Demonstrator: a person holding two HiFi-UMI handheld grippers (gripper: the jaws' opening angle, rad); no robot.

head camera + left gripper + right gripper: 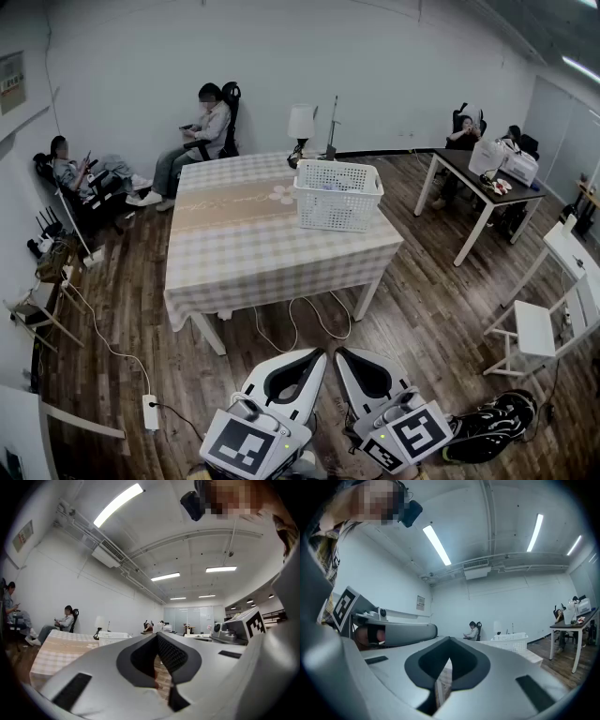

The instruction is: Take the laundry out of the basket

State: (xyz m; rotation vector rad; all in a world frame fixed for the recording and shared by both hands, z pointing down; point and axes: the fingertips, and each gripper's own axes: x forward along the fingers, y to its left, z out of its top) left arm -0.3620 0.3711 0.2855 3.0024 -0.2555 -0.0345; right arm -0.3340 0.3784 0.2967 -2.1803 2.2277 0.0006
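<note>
Head view: a white slatted plastic laundry basket (337,195) stands upright on the table with the beige checked cloth (253,253), by its right edge toward the far right corner. What lies inside the basket is too small to make out. The left gripper (316,355) and right gripper (343,355) hang side by side short of the table's near edge, well apart from the basket. Each gripper view shows its jaws closed together with nothing between them.
</note>
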